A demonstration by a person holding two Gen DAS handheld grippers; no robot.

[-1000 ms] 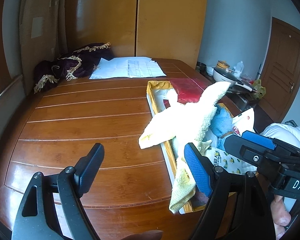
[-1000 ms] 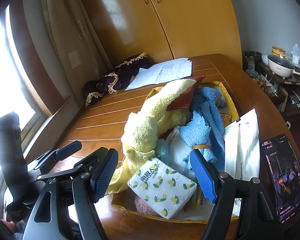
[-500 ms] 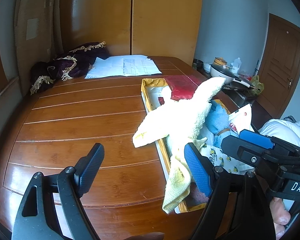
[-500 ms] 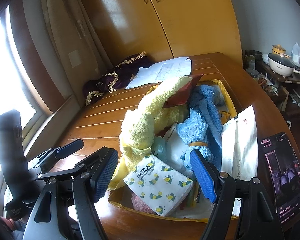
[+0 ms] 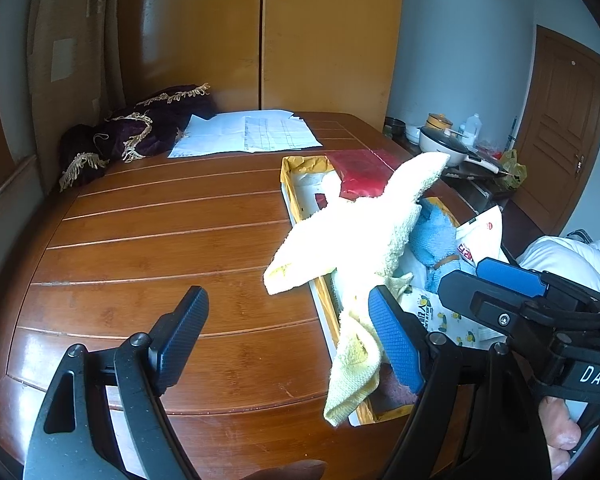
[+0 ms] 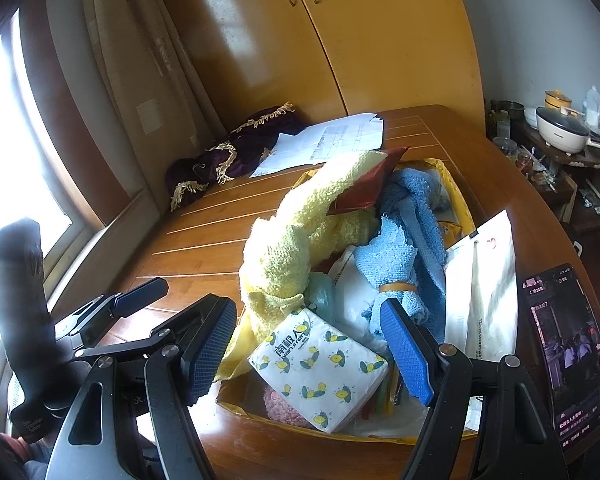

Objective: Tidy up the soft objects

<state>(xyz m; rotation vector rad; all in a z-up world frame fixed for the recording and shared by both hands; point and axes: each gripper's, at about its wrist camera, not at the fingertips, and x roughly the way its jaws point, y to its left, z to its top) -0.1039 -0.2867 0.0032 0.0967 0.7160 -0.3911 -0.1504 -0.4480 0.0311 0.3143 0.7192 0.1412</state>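
A yellow-rimmed box point(image 6: 458, 196) point(image 5: 296, 200) on the wooden table is heaped with soft things. A pale yellow towel point(image 5: 356, 236) point(image 6: 296, 236) drapes over its left rim. Beside it lie a blue towel point(image 6: 404, 252) point(image 5: 436, 232) bound with an orange band, a lemon-print tissue pack point(image 6: 320, 360) point(image 5: 432, 312) and a red pouch point(image 5: 360, 168) point(image 6: 364, 188). My left gripper point(image 5: 288, 340) is open over bare table, its right pad just left of the hanging towel end. My right gripper point(image 6: 308, 344) is open, hovering above the tissue pack.
A phone point(image 6: 564, 356) and a white plastic bag point(image 6: 484, 280) lie right of the box. White papers point(image 5: 248, 132) and a dark purple fringed cloth point(image 5: 140, 132) sit at the table's far end by the wardrobe. A side shelf with cookware point(image 6: 560, 132) stands at right.
The left view has drifted slightly back and left, so the box and yellow towel sit a little further off. The right gripper has edged closer over the tissue pack. Both stay open.
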